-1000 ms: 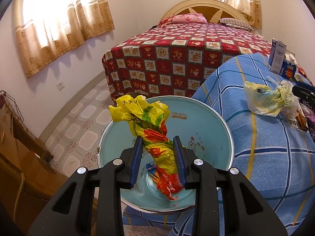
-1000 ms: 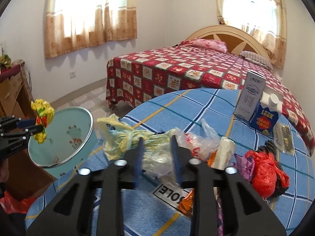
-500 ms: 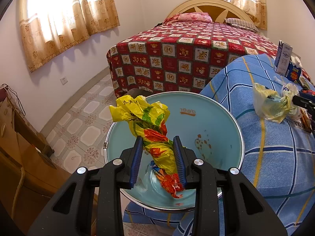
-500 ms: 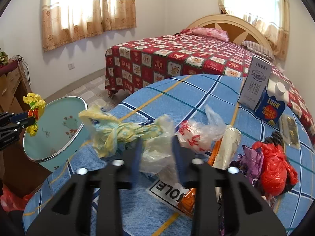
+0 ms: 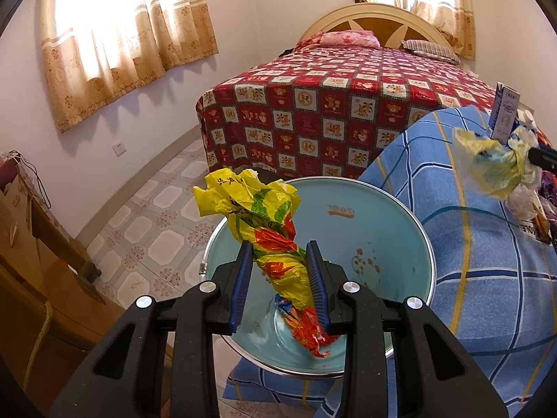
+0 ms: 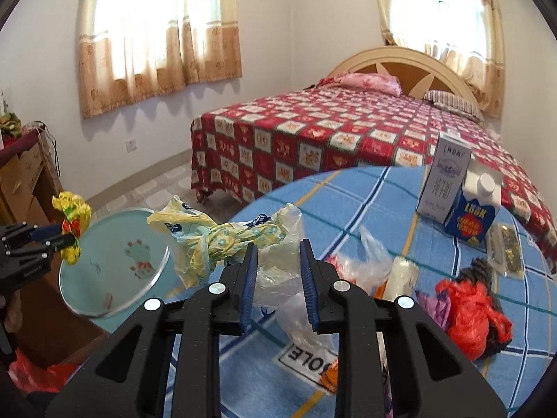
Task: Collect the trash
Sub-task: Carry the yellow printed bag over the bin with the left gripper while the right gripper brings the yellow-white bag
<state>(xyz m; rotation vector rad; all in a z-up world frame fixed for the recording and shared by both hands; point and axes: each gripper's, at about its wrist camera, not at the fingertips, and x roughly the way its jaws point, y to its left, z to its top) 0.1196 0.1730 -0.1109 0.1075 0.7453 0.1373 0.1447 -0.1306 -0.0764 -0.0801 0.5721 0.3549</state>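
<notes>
With the left gripper [image 5: 280, 280] clamped on a yellow wrapper [image 5: 264, 233] over the basin [image 5: 390, 216], the right gripper [image 6: 276, 271], jaws just closed on a knotted plastic bag [image 6: 222, 240], must carry it there.

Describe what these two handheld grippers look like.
The left gripper and right gripper match: matte black plastic frames with triangular cutouts, silver round screw heads, and two straight fingers faced with ribbed blue pads. No cables or sleeves show.
</notes>
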